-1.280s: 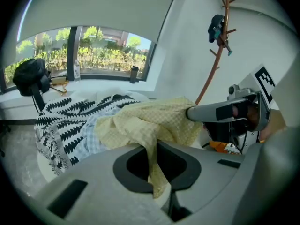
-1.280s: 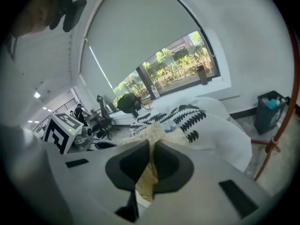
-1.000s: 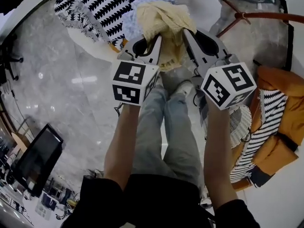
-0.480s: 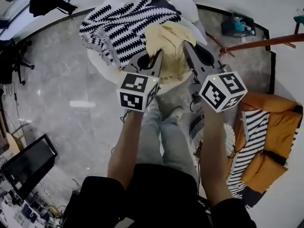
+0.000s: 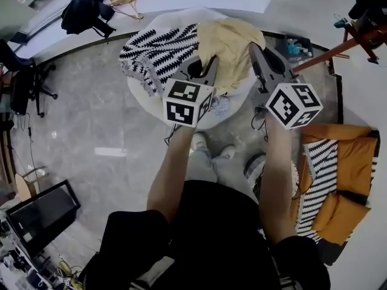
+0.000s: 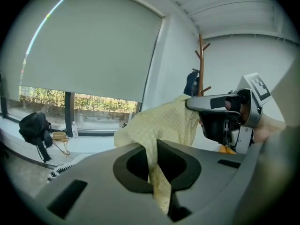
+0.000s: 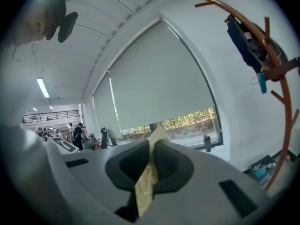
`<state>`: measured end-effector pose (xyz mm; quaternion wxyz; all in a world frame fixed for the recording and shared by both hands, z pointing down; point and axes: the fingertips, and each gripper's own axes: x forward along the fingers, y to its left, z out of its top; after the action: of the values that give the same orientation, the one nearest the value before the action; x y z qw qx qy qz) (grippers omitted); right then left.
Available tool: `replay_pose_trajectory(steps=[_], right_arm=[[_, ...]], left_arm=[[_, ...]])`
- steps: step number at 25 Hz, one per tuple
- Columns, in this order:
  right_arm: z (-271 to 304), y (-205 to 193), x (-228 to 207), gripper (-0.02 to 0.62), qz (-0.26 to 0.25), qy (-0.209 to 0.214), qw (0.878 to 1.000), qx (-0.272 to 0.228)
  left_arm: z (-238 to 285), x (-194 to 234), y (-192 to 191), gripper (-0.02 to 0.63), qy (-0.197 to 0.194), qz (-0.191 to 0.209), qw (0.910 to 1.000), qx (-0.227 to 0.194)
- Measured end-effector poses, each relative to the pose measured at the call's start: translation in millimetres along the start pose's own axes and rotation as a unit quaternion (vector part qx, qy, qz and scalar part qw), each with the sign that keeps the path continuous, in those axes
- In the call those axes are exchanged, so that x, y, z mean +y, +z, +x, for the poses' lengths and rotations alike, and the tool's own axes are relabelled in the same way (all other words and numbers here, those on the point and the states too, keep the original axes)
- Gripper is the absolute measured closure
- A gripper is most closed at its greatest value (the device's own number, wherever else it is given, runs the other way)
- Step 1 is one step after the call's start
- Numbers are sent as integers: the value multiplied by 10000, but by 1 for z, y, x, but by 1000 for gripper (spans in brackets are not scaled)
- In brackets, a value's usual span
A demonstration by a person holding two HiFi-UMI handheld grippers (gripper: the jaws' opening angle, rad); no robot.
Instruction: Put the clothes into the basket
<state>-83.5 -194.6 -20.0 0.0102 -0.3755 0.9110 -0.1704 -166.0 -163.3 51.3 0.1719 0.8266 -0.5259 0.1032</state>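
Both grippers have risen with their load since the earlier frames, and the heap they drew it from now lies well below and beyond them. Nearest, at the ends of the person's bare forearms, the left gripper (image 5: 210, 65) and the right gripper (image 5: 254, 50) are held side by side. Each has its jaws pressed together on an edge of the pale yellow checked cloth garment (image 5: 231, 40). In each gripper view a strip of that cloth runs up out of the closed slit. In the left gripper view it then spreads across to the other gripper. Pinching it at two separate points likely serves to keep the garment spread and lift it free of the other cloth, so nothing drags along. The garment thus hangs between and just ahead of the jaw tips. A sliver of what I take to be the white woven basket (image 5: 295, 177) shows behind and below the right gripper, beside the forearm. It is next to an orange cushioned seat (image 5: 351, 162) bearing a black-and-white striped cloth (image 5: 314, 183). Beyond the grippers, a black-and-white zigzag-patterned cloth (image 5: 156, 50) lies on the round white table (image 5: 144, 94). Farthest off, a black bag (image 5: 84, 11) rests on a ledge.
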Motion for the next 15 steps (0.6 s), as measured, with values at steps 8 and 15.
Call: replay_pose_trajectory(steps=[8,15], right_arm=[[-110,44,-30,573,141,-821,9942,-672],[-258,42,-82,573,323,-2101,9715,-1048]], left_arm=[[15,-108,28,588,-876,407,9953,90],[37,-255,9,588,-2105,783,9736,406]])
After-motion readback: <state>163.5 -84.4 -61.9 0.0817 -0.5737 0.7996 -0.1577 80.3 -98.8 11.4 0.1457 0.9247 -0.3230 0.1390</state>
